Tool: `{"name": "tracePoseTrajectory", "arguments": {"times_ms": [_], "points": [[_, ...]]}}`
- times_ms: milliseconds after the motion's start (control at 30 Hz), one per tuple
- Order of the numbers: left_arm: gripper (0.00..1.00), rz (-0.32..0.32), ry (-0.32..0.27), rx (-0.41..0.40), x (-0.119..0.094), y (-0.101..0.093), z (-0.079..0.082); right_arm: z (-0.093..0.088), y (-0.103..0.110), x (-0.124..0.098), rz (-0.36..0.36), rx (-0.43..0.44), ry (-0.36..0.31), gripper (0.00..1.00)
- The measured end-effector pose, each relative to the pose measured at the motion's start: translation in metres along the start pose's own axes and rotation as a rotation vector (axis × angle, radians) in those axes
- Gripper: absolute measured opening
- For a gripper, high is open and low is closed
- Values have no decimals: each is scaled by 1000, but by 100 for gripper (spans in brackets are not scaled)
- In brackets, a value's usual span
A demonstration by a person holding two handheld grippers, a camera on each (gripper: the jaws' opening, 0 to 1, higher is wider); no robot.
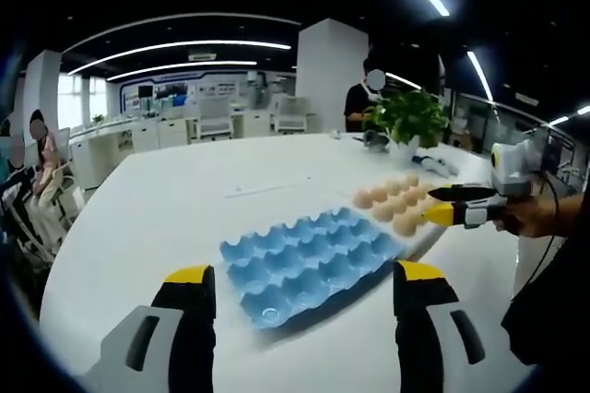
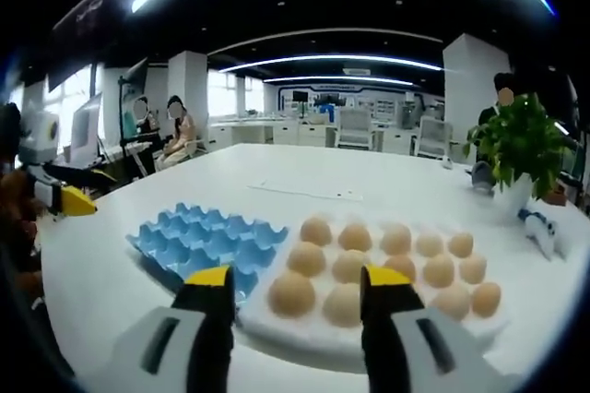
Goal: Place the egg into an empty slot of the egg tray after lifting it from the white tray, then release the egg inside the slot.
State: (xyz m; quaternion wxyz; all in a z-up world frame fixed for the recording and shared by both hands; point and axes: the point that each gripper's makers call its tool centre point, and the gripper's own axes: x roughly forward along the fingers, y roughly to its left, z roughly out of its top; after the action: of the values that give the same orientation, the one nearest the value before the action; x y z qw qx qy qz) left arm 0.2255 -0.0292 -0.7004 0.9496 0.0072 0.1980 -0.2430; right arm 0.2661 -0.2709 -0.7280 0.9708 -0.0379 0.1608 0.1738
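A blue egg tray (image 1: 304, 259) with empty slots lies on the white table, just beyond my left gripper (image 1: 304, 278), which is open and holds nothing. Several tan eggs (image 2: 355, 264) sit on a white tray (image 2: 304, 333) right beside the blue egg tray (image 2: 203, 236). My right gripper (image 2: 297, 280) is open over the near row, and two front eggs (image 2: 318, 299) show between its jaws. In the left gripper view the right gripper (image 1: 441, 205) comes in from the right, open, at the edge of the eggs (image 1: 392, 199). The left gripper (image 2: 88, 188) shows at the far left.
A potted green plant (image 2: 521, 144) stands at the table's far corner, with small objects (image 2: 544, 232) near it. A person (image 1: 364, 98) stands behind the plant (image 1: 406, 116). Seated people (image 2: 161, 130) are off to the side. A thin strip (image 1: 267, 190) lies on the table (image 1: 184, 208).
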Motion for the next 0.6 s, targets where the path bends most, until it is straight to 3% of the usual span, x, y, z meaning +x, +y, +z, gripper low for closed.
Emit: {"name": "tracePoseTrajectory", "arguments": {"times_ms": [267, 600], "points": [[78, 2, -3, 0, -1, 3, 0, -10, 7, 19, 35, -70, 59, 51], [78, 0, -5, -1, 0, 4, 0, -16, 6, 17, 41, -77, 85, 48]]}}
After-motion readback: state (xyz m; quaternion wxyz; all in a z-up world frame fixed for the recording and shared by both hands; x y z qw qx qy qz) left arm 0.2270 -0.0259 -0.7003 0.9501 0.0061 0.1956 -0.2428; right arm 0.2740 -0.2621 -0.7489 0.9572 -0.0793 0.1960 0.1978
